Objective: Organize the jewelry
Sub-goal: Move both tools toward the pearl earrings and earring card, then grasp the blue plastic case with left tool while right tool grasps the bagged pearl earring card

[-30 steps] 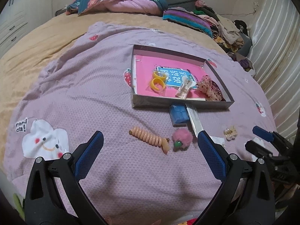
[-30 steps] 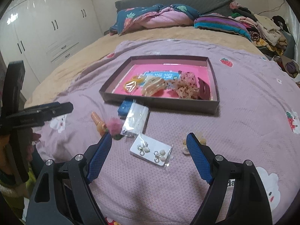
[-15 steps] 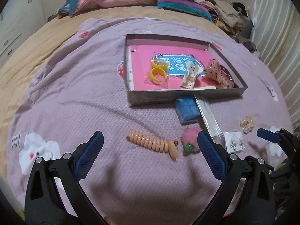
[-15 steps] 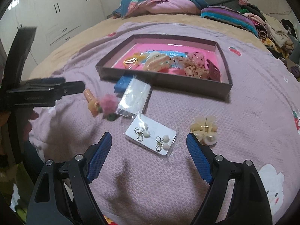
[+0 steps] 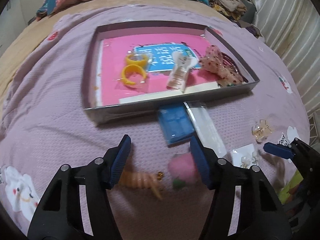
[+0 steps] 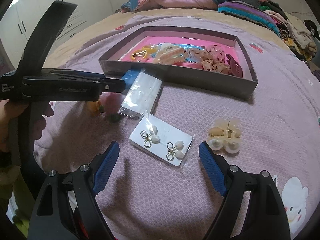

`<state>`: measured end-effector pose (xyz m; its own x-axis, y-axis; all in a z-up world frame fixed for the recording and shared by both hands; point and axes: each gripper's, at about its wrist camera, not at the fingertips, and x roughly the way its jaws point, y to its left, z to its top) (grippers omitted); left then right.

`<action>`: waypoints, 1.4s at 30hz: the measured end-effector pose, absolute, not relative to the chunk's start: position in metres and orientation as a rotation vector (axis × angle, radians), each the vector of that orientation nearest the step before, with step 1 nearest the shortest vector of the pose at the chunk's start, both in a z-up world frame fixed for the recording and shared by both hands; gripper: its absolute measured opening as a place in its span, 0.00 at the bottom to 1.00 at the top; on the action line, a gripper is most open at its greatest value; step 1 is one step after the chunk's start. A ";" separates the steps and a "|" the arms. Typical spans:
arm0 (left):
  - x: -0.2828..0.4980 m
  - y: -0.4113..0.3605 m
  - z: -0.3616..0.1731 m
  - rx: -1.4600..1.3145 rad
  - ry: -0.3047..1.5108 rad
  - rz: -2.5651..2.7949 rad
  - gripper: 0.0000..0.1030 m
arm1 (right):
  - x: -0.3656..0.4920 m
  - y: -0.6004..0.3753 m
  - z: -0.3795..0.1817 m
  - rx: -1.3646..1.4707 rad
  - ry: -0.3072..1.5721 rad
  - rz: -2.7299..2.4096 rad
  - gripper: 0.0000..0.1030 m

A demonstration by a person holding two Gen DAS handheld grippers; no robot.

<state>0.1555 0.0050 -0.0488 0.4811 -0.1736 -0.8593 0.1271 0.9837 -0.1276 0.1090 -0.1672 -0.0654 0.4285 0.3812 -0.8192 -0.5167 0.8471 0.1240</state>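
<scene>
A shallow grey box (image 5: 140,108) (image 6: 180,78) with a pink floor holds yellow cuffs (image 5: 134,74), a cream clip (image 5: 180,72) and a dotted scrunchie (image 5: 220,66). My left gripper (image 5: 160,160) is open, low over the peach spiral hair tie (image 5: 140,180) and pink pom-pom (image 5: 182,170). My right gripper (image 6: 159,166) is open, just short of the earring card (image 6: 162,142). A pearl claw clip (image 6: 225,136) lies right of the card. A blue case (image 5: 176,124) and a clear packet (image 6: 142,96) lie against the box front.
Everything lies on a lilac bedspread (image 6: 280,110). Pillows and folded clothes (image 6: 290,26) are piled at the far side. White wardrobes (image 6: 40,10) stand on the left, a curtain (image 5: 290,30) on the right.
Both grippers have moved forward and down toward the bed. The left one has narrowed its opening over the hair tie and pom-pom; the right one has closed in on the earring card.
</scene>
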 end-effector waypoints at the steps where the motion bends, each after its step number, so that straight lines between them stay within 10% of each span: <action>1: 0.157 0.003 -0.050 -0.046 1.054 -0.187 0.49 | 0.110 -0.167 -0.067 -0.154 0.982 0.562 0.78; 14: 0.176 -0.011 -0.065 -0.056 1.078 -0.216 0.32 | 0.118 -0.162 -0.083 -0.197 0.999 0.561 0.76; 42: 0.138 0.041 -0.023 -0.194 0.945 -0.202 0.30 | 0.130 -0.142 -0.081 -0.240 0.942 0.614 0.62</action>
